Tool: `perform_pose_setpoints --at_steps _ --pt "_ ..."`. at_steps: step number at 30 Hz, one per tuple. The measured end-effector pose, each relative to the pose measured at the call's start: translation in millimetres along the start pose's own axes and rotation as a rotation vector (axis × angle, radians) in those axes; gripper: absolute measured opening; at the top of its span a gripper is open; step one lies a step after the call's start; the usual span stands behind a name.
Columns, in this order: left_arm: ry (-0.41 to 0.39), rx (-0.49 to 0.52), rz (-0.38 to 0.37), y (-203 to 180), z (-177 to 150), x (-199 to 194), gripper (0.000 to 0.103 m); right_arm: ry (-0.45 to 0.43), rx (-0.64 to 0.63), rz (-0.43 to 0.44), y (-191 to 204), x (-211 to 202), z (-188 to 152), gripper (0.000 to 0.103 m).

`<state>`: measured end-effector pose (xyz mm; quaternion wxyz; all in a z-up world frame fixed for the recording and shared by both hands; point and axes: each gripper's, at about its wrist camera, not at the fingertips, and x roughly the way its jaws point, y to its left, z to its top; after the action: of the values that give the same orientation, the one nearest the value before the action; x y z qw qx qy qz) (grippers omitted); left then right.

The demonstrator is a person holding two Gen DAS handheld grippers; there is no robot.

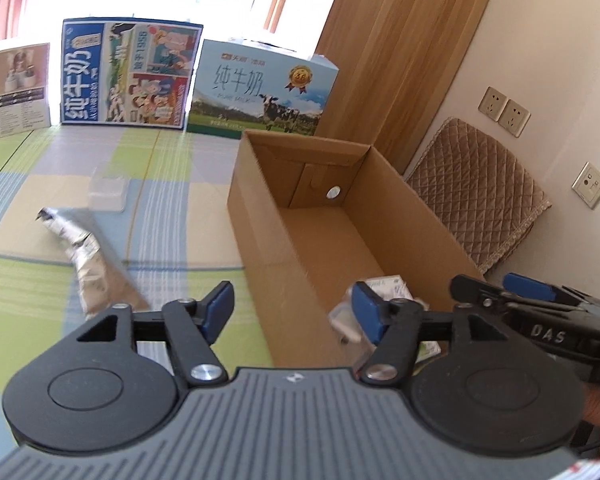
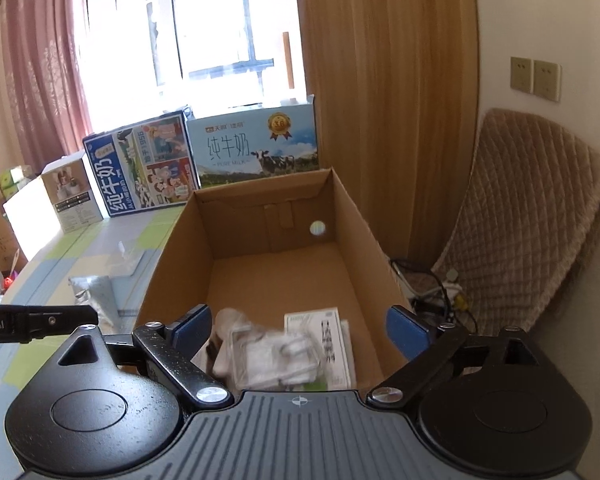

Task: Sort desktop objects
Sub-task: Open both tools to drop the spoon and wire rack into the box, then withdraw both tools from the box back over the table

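An open cardboard box (image 1: pixel 260 216) (image 2: pixel 168 264) stands on the checked tablecloth. Inside its near end lie a clear plastic packet (image 2: pixel 268 352) and a white leaflet (image 2: pixel 324 344); they also show in the left wrist view (image 1: pixel 384 292). A crumpled silver tube (image 1: pixel 80 256) and a small clear plastic box (image 1: pixel 107 192) lie on the cloth left of the box. My left gripper (image 1: pixel 292 312) is open and empty above the box's near left wall. My right gripper (image 2: pixel 300 326) is open and empty above the packet, and it shows in the left wrist view (image 1: pixel 500 292).
Two milk cartons (image 1: pixel 132 76) (image 1: pixel 260 92) and a small white product box (image 1: pixel 22 88) stand along the table's far edge. A quilted chair back (image 2: pixel 532 208) and cables (image 2: pixel 432 280) are right of the box, by a wall with sockets (image 1: pixel 504 110).
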<state>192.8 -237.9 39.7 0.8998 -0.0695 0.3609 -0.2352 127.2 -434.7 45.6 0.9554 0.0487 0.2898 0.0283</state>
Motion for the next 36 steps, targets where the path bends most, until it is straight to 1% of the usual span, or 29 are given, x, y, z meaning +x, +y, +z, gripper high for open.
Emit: perform_pose_setpoints --at_steps 5,6,8,11,13,18,20,26,36 --pt "0.01 0.009 0.022 4 -16 -24 0.072 0.001 0.011 0.003 10 -24 -7 0.095" --pt "0.012 0.008 0.024 5 -19 -29 0.077 0.001 0.013 0.005 13 -29 -8 0.096" --pt "0.014 0.009 0.028 8 -25 -40 0.082 0.008 0.02 0.012 18 -39 -10 0.098" --pt "0.015 0.026 0.038 9 -34 -56 0.085 0.027 0.054 0.045 26 -53 -14 0.1" --pt "0.015 0.032 0.044 10 -39 -66 0.089 0.037 0.072 0.077 32 -61 -16 0.101" --pt "0.005 0.05 0.072 13 -52 -89 0.099 0.057 0.044 0.116 54 -78 -21 0.101" --pt "-0.001 0.063 0.089 16 -57 -98 0.101 0.066 0.028 0.124 62 -82 -24 0.101" --pt "0.006 0.062 0.128 31 -71 -122 0.101 0.102 0.007 0.144 82 -87 -35 0.101" --pt "0.024 0.032 0.195 65 -92 -148 0.101 0.148 -0.032 0.191 107 -85 -49 0.101"
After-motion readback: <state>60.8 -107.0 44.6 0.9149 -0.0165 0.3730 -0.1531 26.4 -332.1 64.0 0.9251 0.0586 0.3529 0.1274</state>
